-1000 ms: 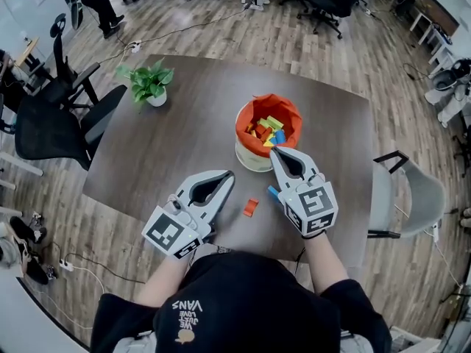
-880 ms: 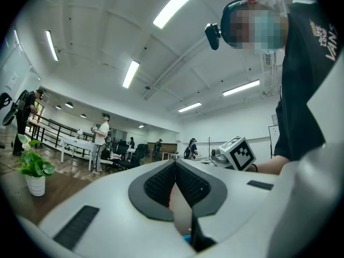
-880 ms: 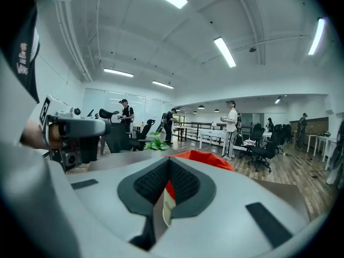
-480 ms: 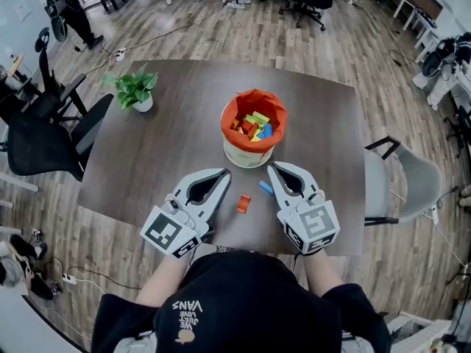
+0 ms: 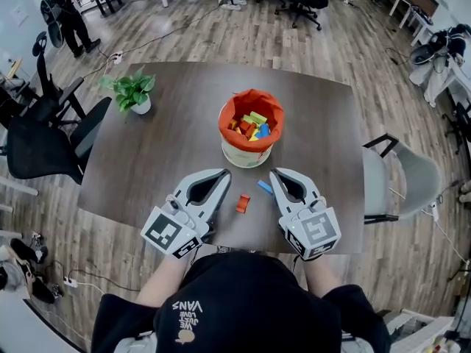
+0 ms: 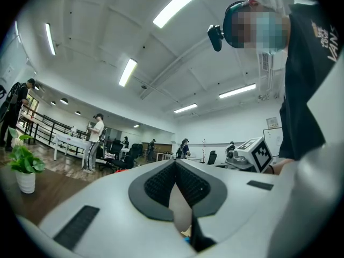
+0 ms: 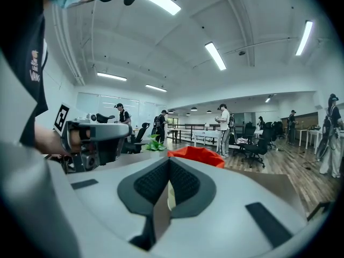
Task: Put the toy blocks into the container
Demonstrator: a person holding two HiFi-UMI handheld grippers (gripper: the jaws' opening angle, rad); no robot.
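I am holding my left claw (image 5: 224,175) and my right claw (image 5: 274,173) clenched, jaws pressed together on nothing, both lying low over the dark wood-grain table (image 5: 169,145). The container (image 5: 246,155), a round pale tub lined with a crumpled orange bag (image 5: 228,113), is standing at twelve o'clock from the gap between my claws. Small hard-edged toy blocks (image 5: 250,123) in red, yellow, green and blue are lying heaped inside it. A small orange block (image 5: 242,203), boxy and matte, is lying on the table between my claws. A flat blue block (image 5: 265,187) is lying just beside my right claw, at seven o'clock from its tip. A leafy potted plant (image 5: 133,93) in a white pot is sitting at the container's ten o'clock.
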